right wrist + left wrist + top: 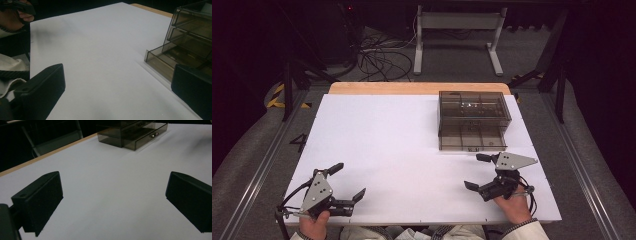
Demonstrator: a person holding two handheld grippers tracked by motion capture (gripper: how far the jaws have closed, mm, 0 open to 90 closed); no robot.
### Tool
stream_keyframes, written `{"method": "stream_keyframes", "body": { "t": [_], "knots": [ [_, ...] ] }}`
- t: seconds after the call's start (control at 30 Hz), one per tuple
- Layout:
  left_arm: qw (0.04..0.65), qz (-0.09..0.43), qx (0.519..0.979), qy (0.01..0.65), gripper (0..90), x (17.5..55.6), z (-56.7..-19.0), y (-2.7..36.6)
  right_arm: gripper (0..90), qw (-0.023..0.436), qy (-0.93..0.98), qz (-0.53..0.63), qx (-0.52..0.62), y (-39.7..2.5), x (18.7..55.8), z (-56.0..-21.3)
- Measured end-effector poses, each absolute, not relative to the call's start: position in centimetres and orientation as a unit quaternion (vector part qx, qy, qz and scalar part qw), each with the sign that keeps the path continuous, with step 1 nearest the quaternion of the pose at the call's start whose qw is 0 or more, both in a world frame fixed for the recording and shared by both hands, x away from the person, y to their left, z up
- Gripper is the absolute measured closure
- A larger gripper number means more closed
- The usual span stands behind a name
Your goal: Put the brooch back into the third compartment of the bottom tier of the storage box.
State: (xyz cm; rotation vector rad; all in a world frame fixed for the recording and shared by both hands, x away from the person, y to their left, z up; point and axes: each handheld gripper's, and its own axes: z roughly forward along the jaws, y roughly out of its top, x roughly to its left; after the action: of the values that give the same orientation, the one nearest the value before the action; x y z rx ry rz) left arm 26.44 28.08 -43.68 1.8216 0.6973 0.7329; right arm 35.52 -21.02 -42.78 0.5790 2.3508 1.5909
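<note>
A smoky transparent drawer box (472, 111) stands at the back right of the white table (387, 150); its bottom drawer (471, 138) is pulled out toward me. My left gripper (347, 181) rests open near the front left corner, nothing between its jaws. My right gripper (478, 171) is open at the front right, just in front of the pulled-out drawer. From the left gripper view the drawer box (132, 132) sits far ahead, beyond the open left gripper (112, 205). The right gripper view shows the pulled-out drawer (170, 58) close at the right, by the open right gripper (117, 92).
A wooden strip (417, 88) borders the table's far edge. Beyond it stand a grey metal frame (459, 35) and tangled cables (379, 57) on the floor. In the right gripper view the person's other hand (15, 16) is at the top left.
</note>
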Motion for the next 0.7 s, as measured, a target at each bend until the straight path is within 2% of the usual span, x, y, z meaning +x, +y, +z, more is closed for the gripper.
{"method": "stream_keyframes", "body": {
  "t": [0.17,0.47,0.7],
  "knots": [
    [0.505,0.301,0.755,0.291,1.8,26.5,-43.8,28.1,0.0,0.13,0.807,0.536,0.212,-21.1,35.6,-43.7],
    [0.505,0.301,0.756,0.289,1.8,26.5,-43.8,28.2,0.0,0.112,0.811,0.523,0.237,-21.0,35.9,-45.7],
    [0.509,0.299,0.753,0.291,1.8,26.7,-43.9,28.3,0.0,0.122,0.814,0.519,0.232,-20.5,35.9,-45.9]
  ]
}}
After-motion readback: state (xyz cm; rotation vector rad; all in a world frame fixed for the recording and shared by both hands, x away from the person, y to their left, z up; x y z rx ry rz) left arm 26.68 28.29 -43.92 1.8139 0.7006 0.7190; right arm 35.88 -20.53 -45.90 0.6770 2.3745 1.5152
